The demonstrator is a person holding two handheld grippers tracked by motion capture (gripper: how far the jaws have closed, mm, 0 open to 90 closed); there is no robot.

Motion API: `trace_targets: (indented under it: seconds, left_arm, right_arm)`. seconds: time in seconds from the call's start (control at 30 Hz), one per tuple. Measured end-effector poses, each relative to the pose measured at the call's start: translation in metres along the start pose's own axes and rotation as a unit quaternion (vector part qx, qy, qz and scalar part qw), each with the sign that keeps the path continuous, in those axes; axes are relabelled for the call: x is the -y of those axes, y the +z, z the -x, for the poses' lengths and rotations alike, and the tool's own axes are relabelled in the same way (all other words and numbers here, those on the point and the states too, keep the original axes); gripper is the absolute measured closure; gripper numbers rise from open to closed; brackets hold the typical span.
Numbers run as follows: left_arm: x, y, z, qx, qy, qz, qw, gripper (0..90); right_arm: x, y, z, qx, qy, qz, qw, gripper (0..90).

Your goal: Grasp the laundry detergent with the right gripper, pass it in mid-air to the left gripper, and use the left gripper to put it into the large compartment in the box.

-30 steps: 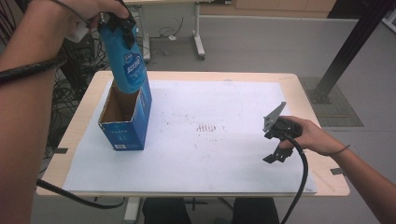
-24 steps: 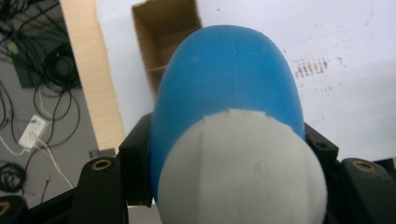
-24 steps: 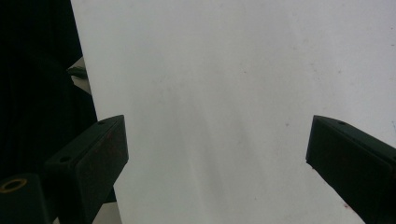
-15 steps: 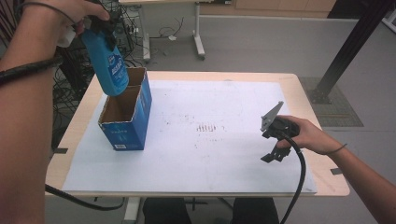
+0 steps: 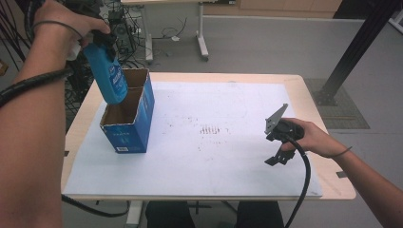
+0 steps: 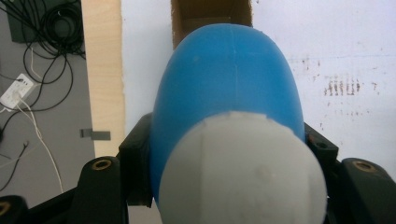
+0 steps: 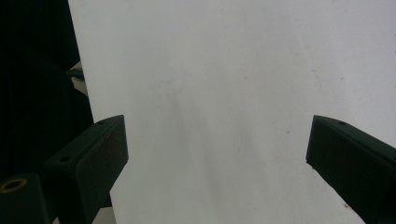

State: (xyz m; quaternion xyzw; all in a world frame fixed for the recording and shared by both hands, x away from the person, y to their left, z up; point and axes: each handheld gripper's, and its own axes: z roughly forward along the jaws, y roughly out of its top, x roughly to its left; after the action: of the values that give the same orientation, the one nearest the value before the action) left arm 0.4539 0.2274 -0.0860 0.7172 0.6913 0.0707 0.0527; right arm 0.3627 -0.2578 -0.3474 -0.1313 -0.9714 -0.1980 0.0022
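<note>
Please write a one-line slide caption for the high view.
Left gripper holds a blue bottle over an open cardboard box; right gripper idle.

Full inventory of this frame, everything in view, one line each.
Bottle: 1, blue with white cap, tilted above the open box, clamped in the left gripper.
Box: 1, blue cardboard, top open, left part of the table.
Sheet: 1, white, marked, covers most of the tabletop.
Table: 1, light wood.
Cables: several, black and white, on the grey floor.
Left gripper: 1, black, jaws shut on the bottle.
Right gripper: 1, black, jaws open, nothing between them, over the sheet at right.
</note>
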Motion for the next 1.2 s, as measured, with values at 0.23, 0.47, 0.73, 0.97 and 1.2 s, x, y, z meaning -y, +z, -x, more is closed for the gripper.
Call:
trace_targets:
  seconds: [0.23, 0.47, 0.73, 0.97, 1.2]
  left_arm:
    - [0.000, 0.018, 0.000, 0.004, -0.007, -0.001, 1.0000, 37.6]
    - [-0.001, 0.037, 0.001, 0.007, -0.010, -0.014, 0.9998, 37.6]
    - [0.001, 0.061, 0.002, 0.003, -0.012, -0.034, 0.9994, 37.6]
    - [0.002, 0.082, 0.001, 0.002, -0.015, -0.048, 0.9987, 37.6]
    - [0.004, 0.097, 0.002, 0.005, -0.017, -0.055, 0.9983, 37.6]
  right_arm:
    - [-0.001, 0.001, 0.000, -0.001, 0.000, -0.003, 1.0000, 5.2]
    - [-0.002, 0.003, -0.001, -0.002, 0.000, -0.002, 1.0000, 5.2]
    - [-0.001, 0.005, -0.001, -0.003, 0.000, -0.002, 1.0000, 5.2]
    - [-0.002, 0.007, -0.002, -0.006, -0.001, 0.000, 1.0000, 5.2]
    - [-0.002, 0.009, -0.002, -0.006, -0.001, -0.001, 1.0000, 5.3]
